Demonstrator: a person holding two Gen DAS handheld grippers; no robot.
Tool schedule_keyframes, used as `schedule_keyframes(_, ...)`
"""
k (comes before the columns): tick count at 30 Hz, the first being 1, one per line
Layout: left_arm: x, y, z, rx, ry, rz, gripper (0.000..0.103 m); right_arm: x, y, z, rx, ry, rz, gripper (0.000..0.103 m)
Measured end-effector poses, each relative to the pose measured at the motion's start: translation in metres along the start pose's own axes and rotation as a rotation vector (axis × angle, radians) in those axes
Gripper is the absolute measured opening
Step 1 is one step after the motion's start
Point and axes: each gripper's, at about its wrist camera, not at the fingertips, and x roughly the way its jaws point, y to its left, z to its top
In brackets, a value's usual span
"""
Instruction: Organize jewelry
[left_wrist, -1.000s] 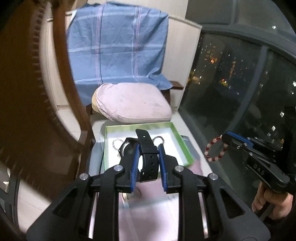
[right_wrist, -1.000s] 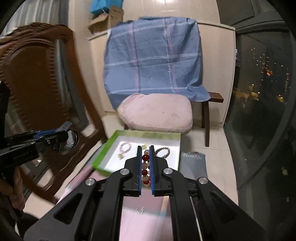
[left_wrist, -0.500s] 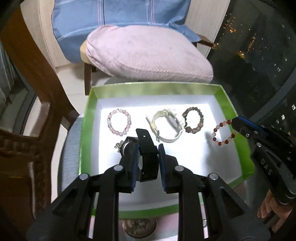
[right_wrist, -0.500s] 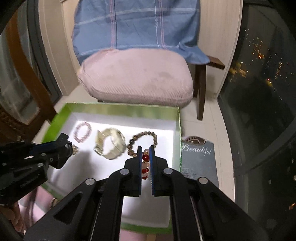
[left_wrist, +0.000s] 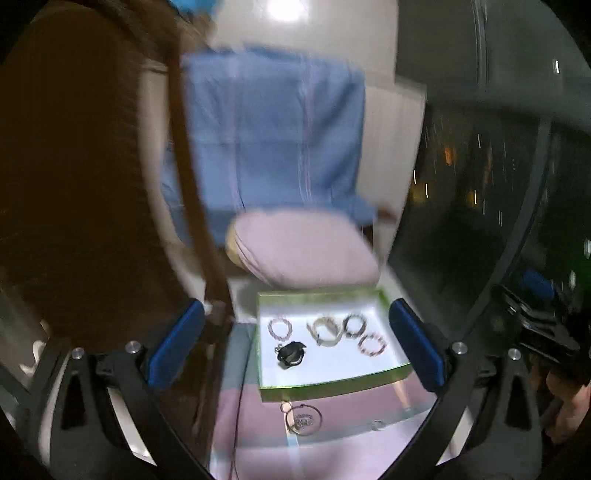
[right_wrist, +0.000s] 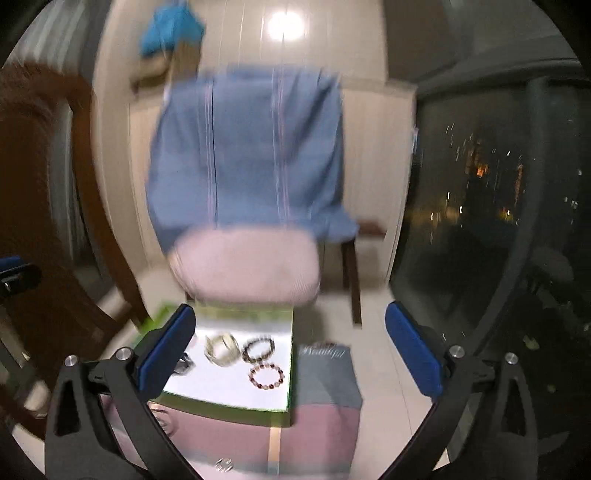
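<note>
In the green-rimmed tray (left_wrist: 334, 384) on the desk, left to right: pale pink bead bracelet (left_wrist: 279, 328), black watch (left_wrist: 291, 353), cream watch (left_wrist: 325, 330), brown bead bracelet (left_wrist: 354, 325), red-and-pink bead bracelet (left_wrist: 372, 344). My left jaws (left_wrist: 295, 345) and right jaws (right_wrist: 290, 350) are opening wide, nothing between them. Outstanding, I judge: a ring-shaped piece (left_wrist: 303, 419) on the desk before the tray.

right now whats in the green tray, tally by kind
bead bracelets: 3 (pink, brown, red)
pale strap band: 1
black watch: 1
total: 5, all inside the tray
</note>
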Motion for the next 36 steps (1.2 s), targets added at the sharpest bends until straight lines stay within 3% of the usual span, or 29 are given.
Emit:
schedule_keyframes(2,-0.045,0.004,-0.022,-0.021,-0.014,-0.001,0.099,-0.049,0.0,-0.011,0.014,0.002,0.036,0.1)
schedule_keyframes(4,-0.078,0.002,-0.052,-0.006,-0.023,0.047,0.099,-0.086,0.005,-0.029,0.013,0.006,0.059,0.1)
schedule_keyframes(7,-0.102,-0.005,-0.09,-0.006,0.016,0.09,0.099,-0.13,0.017,-0.067,0.019,0.023,0.074,0.1)
schedule_keyframes(15,-0.126,-0.029,-0.159,-0.015,0.116,0.071,0.099,-0.179,0.047,-0.134,0.026,0.103,0.097,0.1)
schedule_keyframes(20,-0.139,-0.047,-0.178,0.032,0.135,0.06,0.099,-0.19,0.058,-0.154,0.045,0.144,0.124,0.1)
schedule_keyframes(36,-0.145,-0.053,-0.181,0.025,0.148,0.036,0.099,-0.2,0.063,-0.153,0.029,0.156,0.117,0.1)
